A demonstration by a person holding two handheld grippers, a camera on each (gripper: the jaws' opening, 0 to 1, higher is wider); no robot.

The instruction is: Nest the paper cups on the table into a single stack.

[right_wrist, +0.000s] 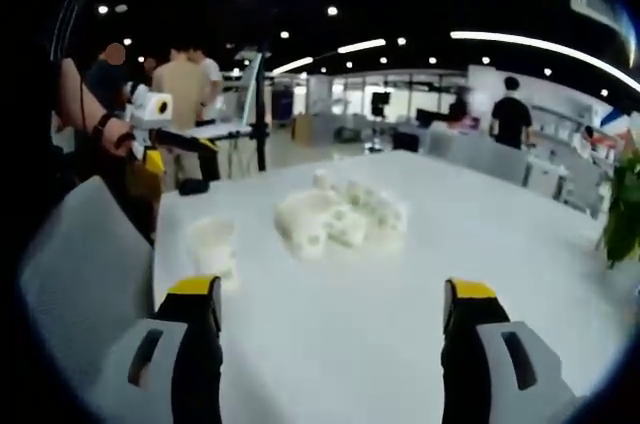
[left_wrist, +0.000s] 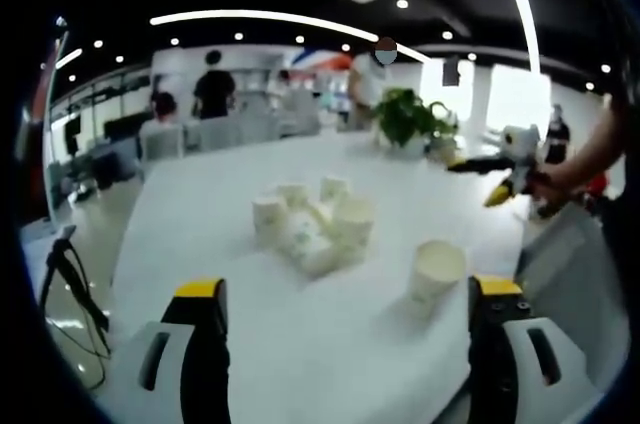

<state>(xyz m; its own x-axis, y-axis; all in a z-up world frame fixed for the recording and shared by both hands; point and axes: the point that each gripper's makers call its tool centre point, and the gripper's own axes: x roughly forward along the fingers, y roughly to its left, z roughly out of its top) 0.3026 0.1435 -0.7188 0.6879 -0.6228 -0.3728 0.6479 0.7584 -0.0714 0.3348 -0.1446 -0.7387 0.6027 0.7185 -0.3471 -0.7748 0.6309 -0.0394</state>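
Yellow-tipped jaws of the left gripper (left_wrist: 348, 294) rise nearest in the left gripper view, spread wide with nothing between them, above the white table (left_wrist: 300, 344). Just ahead of its right jaw a single paper cup (left_wrist: 437, 272) stands upright and apart from the rest. Farther back, near the table's middle, lies the cluster of paper cups (left_wrist: 313, 224), some upright and some tipped on their sides, touching one another. This view also takes in a potted plant (left_wrist: 408, 116) at the far edge of the table, a tripod (left_wrist: 70, 279) on the floor to the left, and the other gripper held in a hand (left_wrist: 545, 184) at the right.

From the right gripper view, the right gripper (right_wrist: 330, 306) likewise holds its jaws wide apart and empty over the table. Here the cluster sits ahead in the centre, the lone cup is a blurred shape near the left jaw, and people (right_wrist: 185, 84) stand behind the table at the left
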